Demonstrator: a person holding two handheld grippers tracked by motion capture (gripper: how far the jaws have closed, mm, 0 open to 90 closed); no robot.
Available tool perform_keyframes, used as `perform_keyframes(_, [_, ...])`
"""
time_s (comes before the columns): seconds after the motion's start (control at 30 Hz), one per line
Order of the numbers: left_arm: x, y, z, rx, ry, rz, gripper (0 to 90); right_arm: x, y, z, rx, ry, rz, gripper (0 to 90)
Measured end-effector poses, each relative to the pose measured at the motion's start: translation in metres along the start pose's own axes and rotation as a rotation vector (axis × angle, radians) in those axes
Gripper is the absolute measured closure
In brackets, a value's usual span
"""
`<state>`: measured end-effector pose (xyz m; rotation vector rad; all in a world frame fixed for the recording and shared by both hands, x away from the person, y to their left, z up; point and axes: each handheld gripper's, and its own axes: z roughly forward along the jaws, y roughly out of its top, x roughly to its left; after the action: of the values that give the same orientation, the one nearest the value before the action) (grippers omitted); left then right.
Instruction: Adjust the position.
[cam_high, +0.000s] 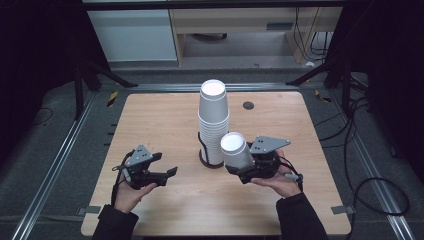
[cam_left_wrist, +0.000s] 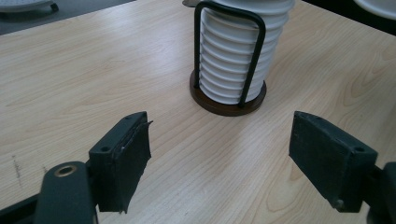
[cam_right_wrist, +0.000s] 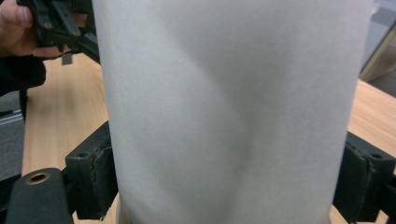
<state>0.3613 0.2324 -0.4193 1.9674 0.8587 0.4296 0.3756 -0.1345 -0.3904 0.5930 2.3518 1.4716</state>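
**Cup lifted clear of the stack, held in the right gripper**

Paper cups stand nested in a tall white stack near the middle of the wooden worktop, seated in a round dark base with a black wire upright running up the side. The stack is mouth-down, its flat white bottom facing up. From the left gripper view the ribbed rims of the lower cups show one above another, and the brown base sits flat on the wood.

To the right of the stack, the right gripper has its jaws clenched on a single white paper cup, one jaw on each side of the cup wall. The cup is tilted, its white end turned up and toward the stack, just beside it; whether the two touch I cannot tell. In the right gripper view the cup wall looms between the black jaws.

The left gripper sits on the left, well apart from the stack, jaws spread wide with nothing between them, pointing toward the holder. A hand in a dark sleeve holds it low over the worktop. A small dark round mark lies on the worktop behind the stack.
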Motion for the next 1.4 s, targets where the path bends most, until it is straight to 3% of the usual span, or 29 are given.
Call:
perform_keyframes(0.27, [-0.010,0.007,-0.003,-0.003,-0.044,0.030,18.9,0.008,-0.005,0.018,0.046,0.059,-0.018,12.8])
perform_keyframes(0.9, [-0.030,0.019,-0.009,-0.023,-0.121,0.068,16.8,0.025,-0.010,0.046,0.126,0.137,-0.075,12.8])
perform_keyframes(1.4, [-0.045,0.025,-0.003,-0.021,-0.179,0.089,15.8,0.035,-0.011,0.066,0.175,0.175,-0.114,12.8])
